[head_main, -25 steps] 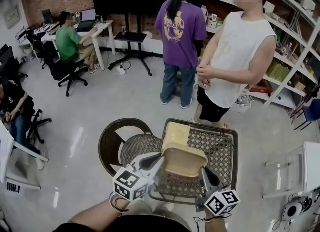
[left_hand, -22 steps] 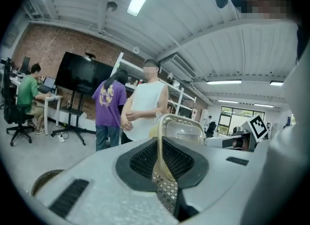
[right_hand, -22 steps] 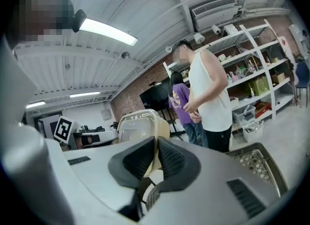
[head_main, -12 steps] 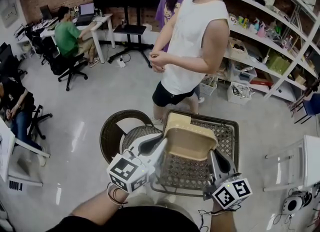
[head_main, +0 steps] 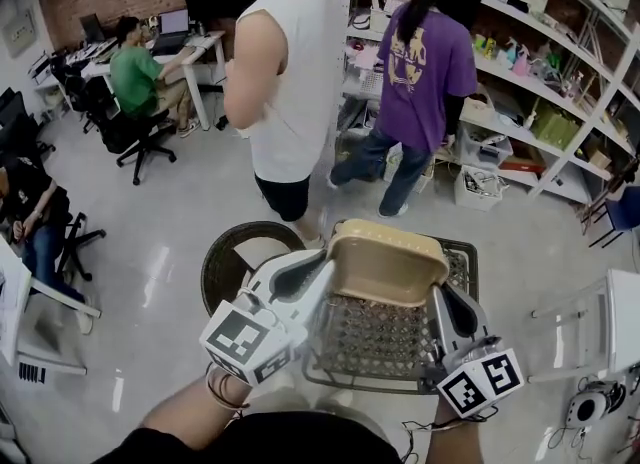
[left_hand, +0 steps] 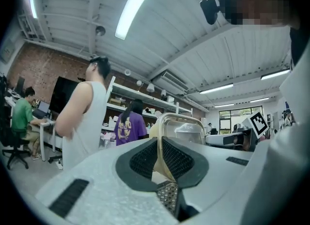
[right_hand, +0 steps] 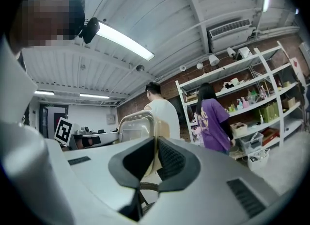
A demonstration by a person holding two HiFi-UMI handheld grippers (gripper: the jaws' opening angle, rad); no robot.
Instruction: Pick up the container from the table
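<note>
gripping the beige container (head_main: pixel 385 264) from both sides. left hand-held gripper (head_main: pixel 318 287) is clamped on its left rim, right hand-held gripper (head_main: pixel 438 297) on its right rim. in each gripper view the ribbed pads (left_hand: pixel 141 158) pinch the thin wall. container is held up above the woven square surface (head_main: pixel 466 264). round wicker stool (head_main: pixel 235 262) sits just left of the surface. beyond stand a person in a white sleeveless top (head_main: pixel 290 82) and a person in a purple shirt (head_main: pixel 432 62).
</note>
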